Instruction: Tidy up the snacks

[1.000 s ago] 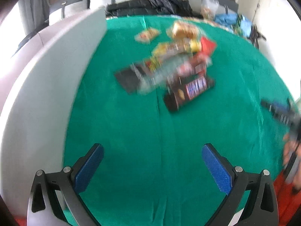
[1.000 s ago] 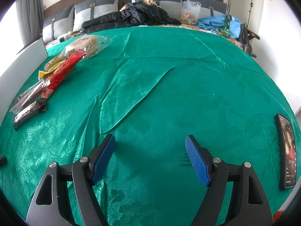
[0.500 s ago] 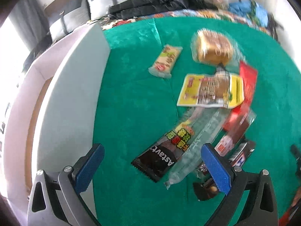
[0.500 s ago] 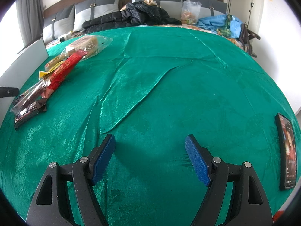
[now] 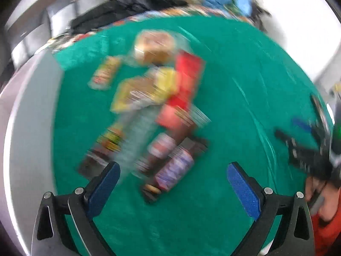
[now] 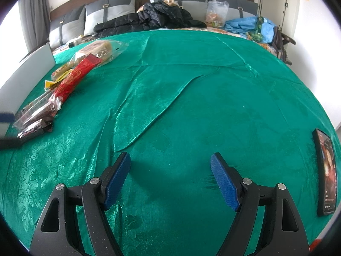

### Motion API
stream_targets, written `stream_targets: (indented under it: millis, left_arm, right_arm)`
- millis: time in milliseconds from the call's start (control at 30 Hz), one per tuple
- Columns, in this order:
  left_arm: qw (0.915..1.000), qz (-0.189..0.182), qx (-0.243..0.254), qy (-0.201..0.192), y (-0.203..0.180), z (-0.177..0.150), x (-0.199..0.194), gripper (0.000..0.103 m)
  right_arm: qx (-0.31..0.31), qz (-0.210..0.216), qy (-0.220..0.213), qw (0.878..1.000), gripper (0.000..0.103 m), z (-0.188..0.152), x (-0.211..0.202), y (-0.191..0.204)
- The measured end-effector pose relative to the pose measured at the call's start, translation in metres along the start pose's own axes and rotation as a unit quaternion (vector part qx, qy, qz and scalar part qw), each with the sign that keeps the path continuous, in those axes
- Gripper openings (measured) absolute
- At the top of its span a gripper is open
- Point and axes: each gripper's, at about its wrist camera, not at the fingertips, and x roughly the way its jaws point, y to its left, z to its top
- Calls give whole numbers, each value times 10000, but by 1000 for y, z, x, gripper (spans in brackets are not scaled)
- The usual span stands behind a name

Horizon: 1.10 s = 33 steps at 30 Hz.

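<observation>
Snacks [image 6: 64, 89] lay heaped at left frame beside the white box [image 6: 27, 72], none sorted; left gripper [image 5: 170, 183] and right gripper [image 6: 170, 177] both gaped wide, empty.

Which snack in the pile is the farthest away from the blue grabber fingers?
The bread in the clear bag. It lies at the far end of the snack row, beyond the red packet, while the dark bars lie nearest.

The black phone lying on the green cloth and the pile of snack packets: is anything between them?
In the right wrist view, only bare, creased green cloth lies between the black phone and the snack packets.
</observation>
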Motion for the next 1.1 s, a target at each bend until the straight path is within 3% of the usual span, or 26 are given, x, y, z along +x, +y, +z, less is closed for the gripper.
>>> stream_targets:
  millis: [100,200,267,400,500,567,600,700,767,800,867,967,1100]
  left_arm:
    - [9970,717,-252,-126,38,24,-3,100]
    - [9946,990,-309,94,66,38,14,99]
    - [9934,1101,-83,305,71,42,30,95]
    - [9932,951,450,506,61,35,54,95]
    - [9959,790,166,417,70,36,53,89]
    - [9952,788,-95,567,75,36,61,74]
    - [9941,777,-155,736,79,32,67,74]
    - [9950,772,-81,631,78,25,66,73]
    - [9960,579,-46,680,73,18,66,52]
    - [9966,487,-57,664,71,15,63,49]
    - [9968,500,-114,611,67,10,57,31]
    - [9952,468,-734,438,70,-8,39,18]
    - [9815,326,-1826,479,68,-52,20,18]
  right_arm:
    - [1,0,0,10000,81,0,0,0]
    - [2,1,1,10000,81,0,0,0]
    - [2,1,1,10000,81,0,0,0]
    - [3,2,1,10000,81,0,0,0]
    - [3,1,1,10000,81,0,0,0]
    - [4,2,1,10000,81,0,0,0]
    - [4,1,1,10000,81,0,0,1]
    - [5,3,2,10000,81,0,0,0]
    - [6,2,2,10000,81,0,0,0]
    - [6,2,2,10000,81,0,0,0]
    - [6,2,3,10000,81,0,0,0]
    - [7,3,3,10000,81,0,0,0]
    - [9,3,4,10000,81,0,0,0]
